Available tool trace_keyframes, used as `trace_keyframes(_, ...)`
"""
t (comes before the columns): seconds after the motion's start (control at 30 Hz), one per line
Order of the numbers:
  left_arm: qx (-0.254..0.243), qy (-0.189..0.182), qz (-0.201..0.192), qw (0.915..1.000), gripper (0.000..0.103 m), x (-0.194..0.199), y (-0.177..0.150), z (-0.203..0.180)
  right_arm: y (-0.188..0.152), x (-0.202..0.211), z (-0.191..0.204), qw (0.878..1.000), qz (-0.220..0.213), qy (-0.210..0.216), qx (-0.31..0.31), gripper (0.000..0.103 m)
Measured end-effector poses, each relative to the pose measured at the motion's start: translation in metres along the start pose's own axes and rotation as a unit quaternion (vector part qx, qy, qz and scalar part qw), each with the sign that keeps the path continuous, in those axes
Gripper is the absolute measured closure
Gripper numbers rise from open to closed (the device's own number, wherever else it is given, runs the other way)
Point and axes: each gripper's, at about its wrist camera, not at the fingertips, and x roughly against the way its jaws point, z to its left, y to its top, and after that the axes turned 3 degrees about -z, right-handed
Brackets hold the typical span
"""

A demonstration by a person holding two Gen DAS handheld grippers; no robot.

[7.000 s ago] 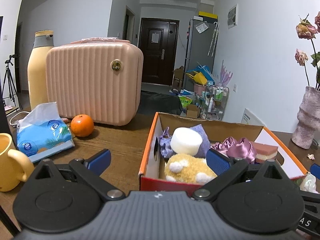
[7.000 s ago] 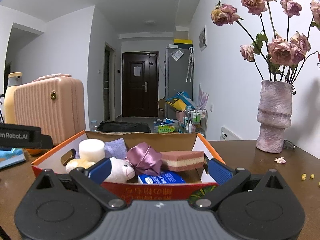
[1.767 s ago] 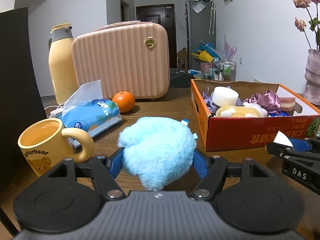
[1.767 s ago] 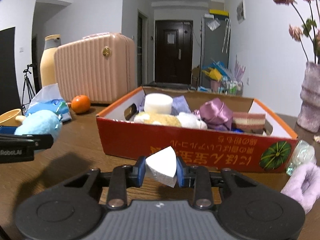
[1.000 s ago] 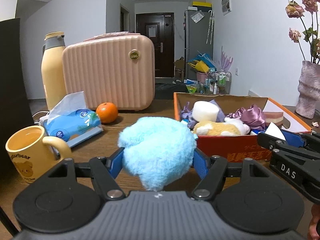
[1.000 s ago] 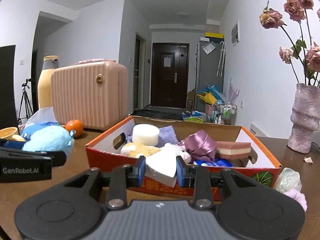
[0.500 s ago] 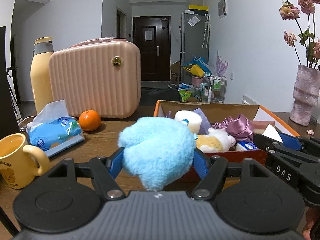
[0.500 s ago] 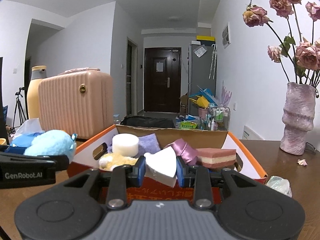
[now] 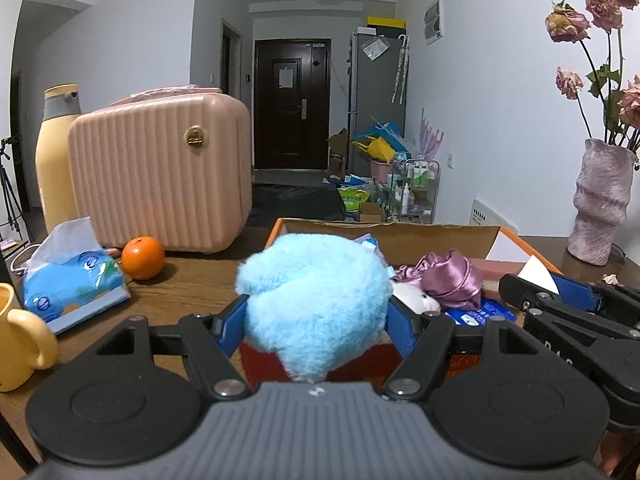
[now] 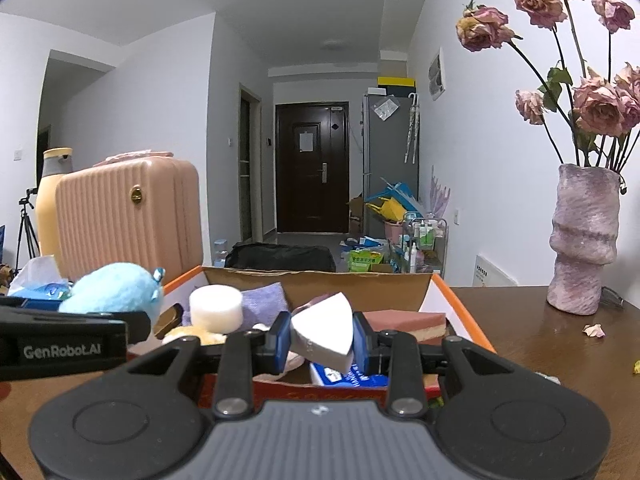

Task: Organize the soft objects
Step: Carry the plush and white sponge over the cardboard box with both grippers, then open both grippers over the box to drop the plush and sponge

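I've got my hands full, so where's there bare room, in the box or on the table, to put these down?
The box is crowded on its left and middle: white foam cylinder, purple cloth, satin scrunchie. Its right end, beyond the layered sponge, looks barest. On the table, bare wood lies between the orange and the box, and right of it toward the vase.

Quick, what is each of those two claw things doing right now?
Left gripper: closed on the blue plush toy.
Right gripper: closed on the white sponge wedge.
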Motion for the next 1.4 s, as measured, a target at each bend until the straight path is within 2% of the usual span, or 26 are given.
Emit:
trace_keyframes(0.83,-0.012,-0.024,-0.004,0.9996,0.032,-0.044,0.012,-0.034,0.007,-0.033,-0.031,1.0,-0.002,-0.022,-0.015,0.072)
trace_keyframes(1.3,-0.019,-0.032,-0.006,0.9993,0.032,-0.065,0.019,-0.038,0.007,-0.049,-0.037,1.0,0.008,-0.021,-0.016,0.071)
trace_keyframes(1.4,-0.017,-0.033,-0.003,0.9993,0.029,-0.067,0.019,-0.036,0.006,-0.05,-0.038,1.0,0.013,-0.022,-0.017,0.068)
